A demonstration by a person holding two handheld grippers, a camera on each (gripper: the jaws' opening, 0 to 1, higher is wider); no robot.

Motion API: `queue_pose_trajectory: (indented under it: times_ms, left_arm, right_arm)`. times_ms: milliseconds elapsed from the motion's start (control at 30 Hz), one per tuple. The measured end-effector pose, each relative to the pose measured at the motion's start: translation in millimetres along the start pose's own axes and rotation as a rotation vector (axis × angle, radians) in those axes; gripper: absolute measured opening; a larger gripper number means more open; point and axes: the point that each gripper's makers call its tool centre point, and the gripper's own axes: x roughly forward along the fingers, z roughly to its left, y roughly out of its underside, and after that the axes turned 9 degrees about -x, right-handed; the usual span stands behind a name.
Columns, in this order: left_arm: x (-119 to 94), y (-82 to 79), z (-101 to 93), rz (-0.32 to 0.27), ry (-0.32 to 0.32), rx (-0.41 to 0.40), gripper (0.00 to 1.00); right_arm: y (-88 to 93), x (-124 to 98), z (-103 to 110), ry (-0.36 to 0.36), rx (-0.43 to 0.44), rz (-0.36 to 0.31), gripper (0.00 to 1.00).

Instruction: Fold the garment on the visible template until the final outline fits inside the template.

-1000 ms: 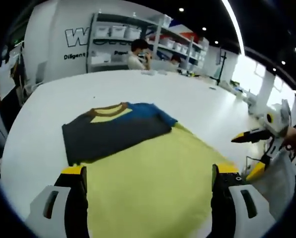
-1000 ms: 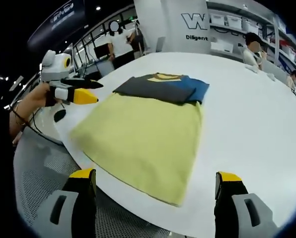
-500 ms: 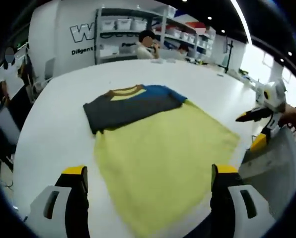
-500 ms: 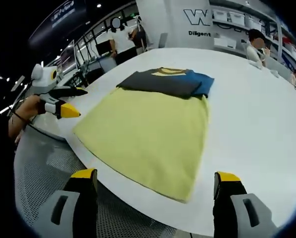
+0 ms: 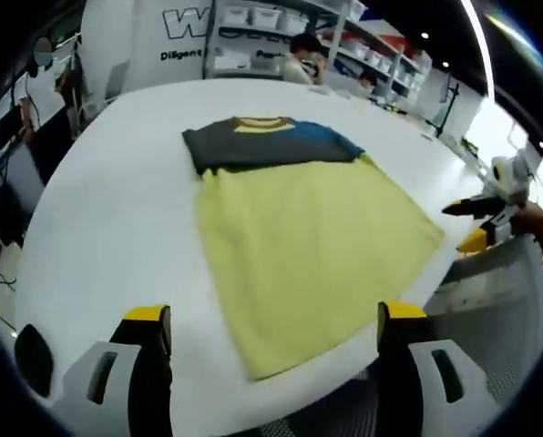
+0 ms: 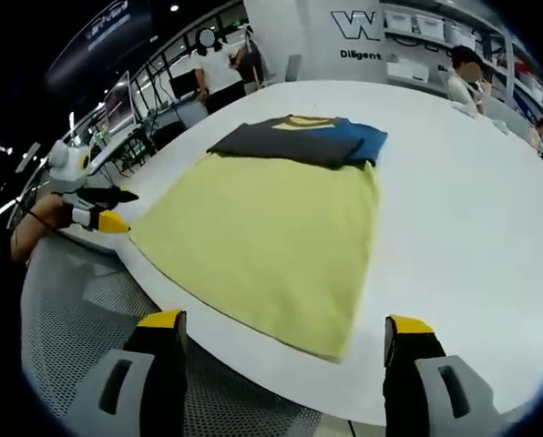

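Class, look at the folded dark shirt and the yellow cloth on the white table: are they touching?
Touching. In the right gripper view the folded dark shirt lies on the far edge of the yellow cloth, with no table showing between them.

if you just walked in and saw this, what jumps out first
The large yellow-green cloth sheet spread flat across the round white table, reaching nearly to its near edge. Next, the folded dark grey and blue garment with a yellow collar lying at the sheet's far end. Both grippers hang open past the table's edge, holding nothing.

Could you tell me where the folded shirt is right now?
The shirt lies on the yellow template's far end, mid-table in both views.
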Motion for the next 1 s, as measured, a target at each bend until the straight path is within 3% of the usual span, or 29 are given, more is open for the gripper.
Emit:
queue_pose_trajectory:
  times_ms: [200,400,600,800,1000]
  left_arm:
    - [-2.3,16.0,8.2,0.073,-0.026,-0.084,0.72]
    - [-1.6,29.8,12.6,0.113,-0.065,-0.131,0.66]
    - [-4.8,32.5,14.4,0.125,-0.104,-0.127,0.59]
    - [-4.7,36.9,11.7,0.147,-0.131,-0.086,0.51]
    - [-4.5,38.0,9.2,0.159,-0.131,-0.13,0.36]
  right_arm:
    - [6.7,3.5,-5.7,0.013,-0.004,0.029,0.78]
    - [12.2,5.4,-13.5,0.046,0.001,0.054,0.63]
    - [18.9,8.6,-21.4,0.075,0.004,0.082,0.41]
    - [19.5,10.1,-25.3,0.095,0.009,0.087,0.29]
    - [21.6,11.0,-30.5,0.115,0.03,0.098,0.2]
